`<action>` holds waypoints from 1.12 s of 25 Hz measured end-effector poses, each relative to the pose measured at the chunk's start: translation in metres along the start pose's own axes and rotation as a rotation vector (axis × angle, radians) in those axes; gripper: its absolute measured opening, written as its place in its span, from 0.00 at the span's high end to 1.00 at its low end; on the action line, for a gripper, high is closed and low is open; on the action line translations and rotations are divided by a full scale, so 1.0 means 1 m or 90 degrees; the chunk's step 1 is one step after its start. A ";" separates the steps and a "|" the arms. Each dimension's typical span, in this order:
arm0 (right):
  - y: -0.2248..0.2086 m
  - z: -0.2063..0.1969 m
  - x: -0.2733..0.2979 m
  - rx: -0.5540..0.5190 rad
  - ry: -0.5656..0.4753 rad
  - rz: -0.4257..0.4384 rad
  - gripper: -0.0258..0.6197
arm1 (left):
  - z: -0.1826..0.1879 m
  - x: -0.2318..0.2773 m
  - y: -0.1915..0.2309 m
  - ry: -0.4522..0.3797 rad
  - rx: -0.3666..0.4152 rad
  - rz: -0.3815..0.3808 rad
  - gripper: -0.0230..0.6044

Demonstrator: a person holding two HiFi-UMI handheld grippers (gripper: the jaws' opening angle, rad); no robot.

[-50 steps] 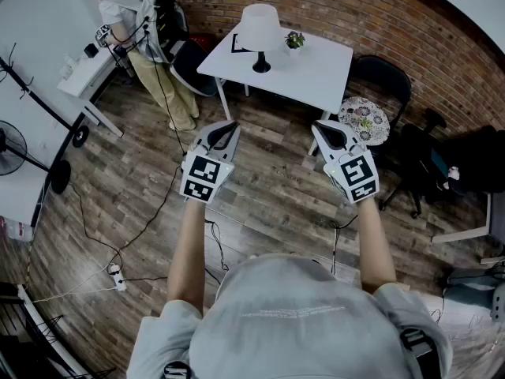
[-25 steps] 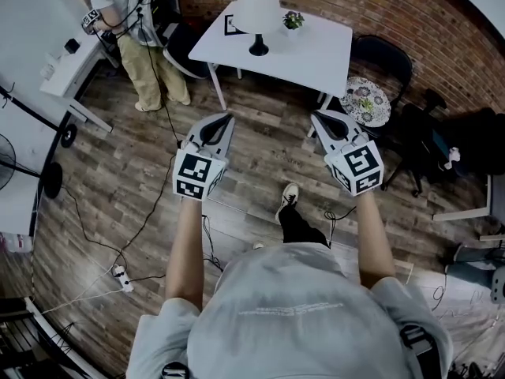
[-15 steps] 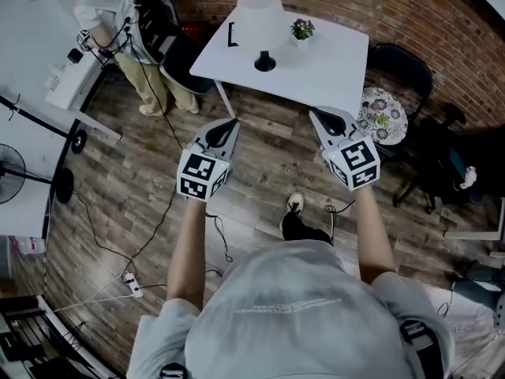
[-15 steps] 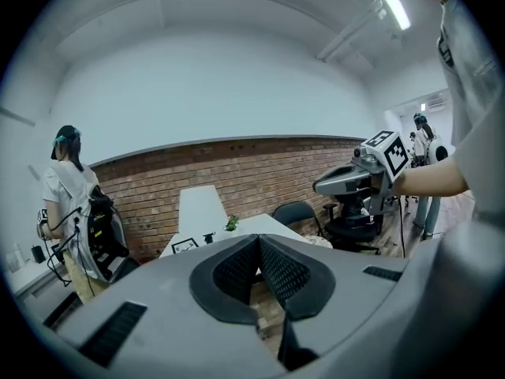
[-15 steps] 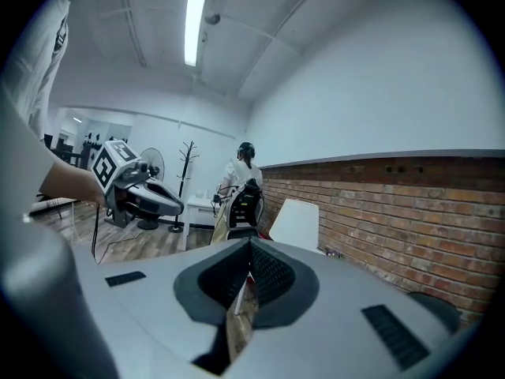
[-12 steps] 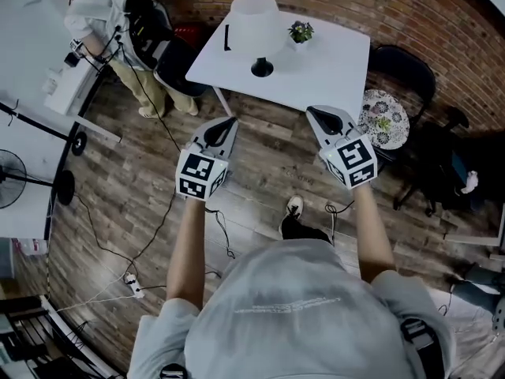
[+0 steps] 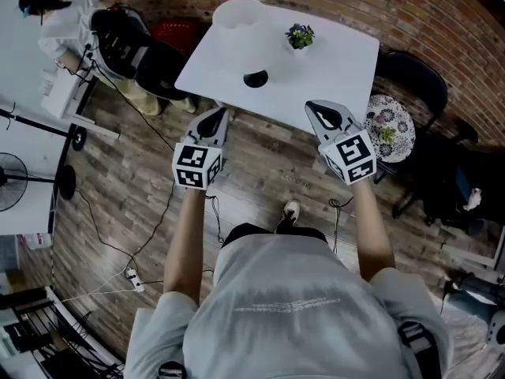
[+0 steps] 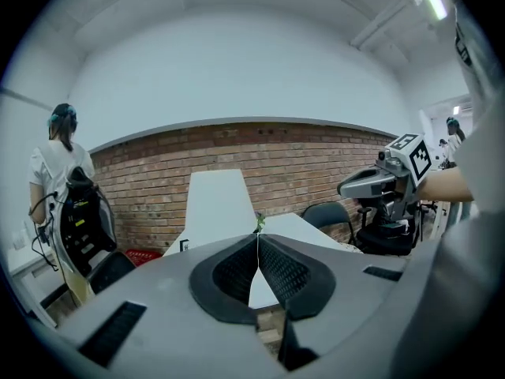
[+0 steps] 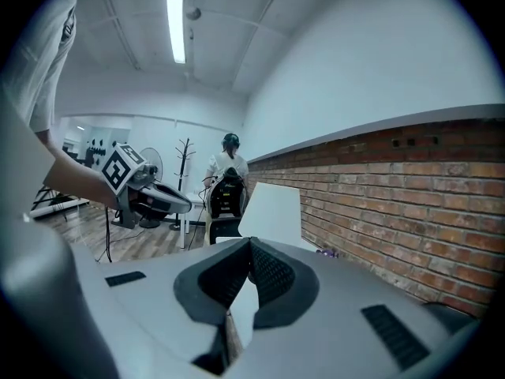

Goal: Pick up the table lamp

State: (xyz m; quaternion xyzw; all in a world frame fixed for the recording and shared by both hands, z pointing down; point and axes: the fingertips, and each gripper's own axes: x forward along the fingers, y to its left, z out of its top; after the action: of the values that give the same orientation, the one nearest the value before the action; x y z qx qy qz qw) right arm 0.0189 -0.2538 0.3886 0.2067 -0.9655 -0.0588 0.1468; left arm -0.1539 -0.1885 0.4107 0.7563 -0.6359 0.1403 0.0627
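The table lamp has a white shade (image 7: 239, 16) and a round black base (image 7: 255, 78). It stands on the left half of a white table (image 7: 339, 61), and its stem is hidden under the shade. My left gripper (image 7: 215, 114) is shut and empty, just short of the table's near edge, in front of the base. My right gripper (image 7: 315, 106) is also shut and empty, over the near edge to the right of the lamp. The shade (image 8: 218, 205) rises beyond the left gripper (image 8: 257, 240). In the right gripper view the shade (image 9: 272, 210) stands past the right gripper (image 9: 249, 244).
A small potted plant (image 7: 298, 35) sits on the table right of the lamp. Right of the table are a black chair (image 7: 416, 73) and a floral-cushioned stool (image 7: 385, 121). At the upper left are a person (image 7: 59, 14), another chair (image 7: 150, 60) and a red crate (image 7: 175, 31). Cables cross the wood floor (image 7: 118, 212).
The table and lamp have come nearer over the two seconds. Both grippers, still shut, now reach the table's near edge instead of hanging over open floor.
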 end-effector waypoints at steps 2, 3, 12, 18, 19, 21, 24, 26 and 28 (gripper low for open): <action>-0.006 -0.004 0.009 0.003 0.005 0.008 0.96 | -0.007 0.013 0.005 0.010 -0.002 -0.005 0.94; -0.009 -0.005 0.014 0.009 0.006 0.012 0.96 | -0.010 0.019 0.008 0.015 -0.002 -0.006 0.94; -0.035 -0.027 0.044 0.081 0.019 -0.046 0.96 | -0.050 0.084 0.028 0.047 -0.017 -0.049 0.74; -0.040 -0.051 0.076 0.080 0.006 -0.089 0.95 | -0.087 0.144 0.043 0.011 -0.004 -0.079 0.69; -0.042 -0.059 0.081 0.081 0.002 -0.097 0.94 | -0.095 0.157 0.046 0.011 -0.010 -0.081 0.67; -0.046 -0.079 0.091 0.076 0.012 -0.111 0.89 | -0.110 0.181 0.050 0.011 -0.025 -0.088 0.61; -0.043 -0.106 0.103 0.065 0.032 -0.118 0.78 | -0.126 0.208 0.052 -0.003 -0.027 -0.097 0.57; -0.038 -0.117 0.112 0.062 0.033 -0.119 0.75 | -0.131 0.219 0.057 -0.017 -0.026 -0.094 0.57; -0.033 -0.124 0.117 0.062 0.033 -0.122 0.74 | -0.135 0.231 0.060 -0.025 -0.024 -0.094 0.55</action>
State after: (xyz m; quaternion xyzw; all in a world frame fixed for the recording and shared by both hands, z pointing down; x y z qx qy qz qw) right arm -0.0325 -0.3387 0.5315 0.3064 -0.9389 -0.0204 0.1552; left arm -0.1956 -0.3811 0.6017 0.8024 -0.5821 0.1088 0.0746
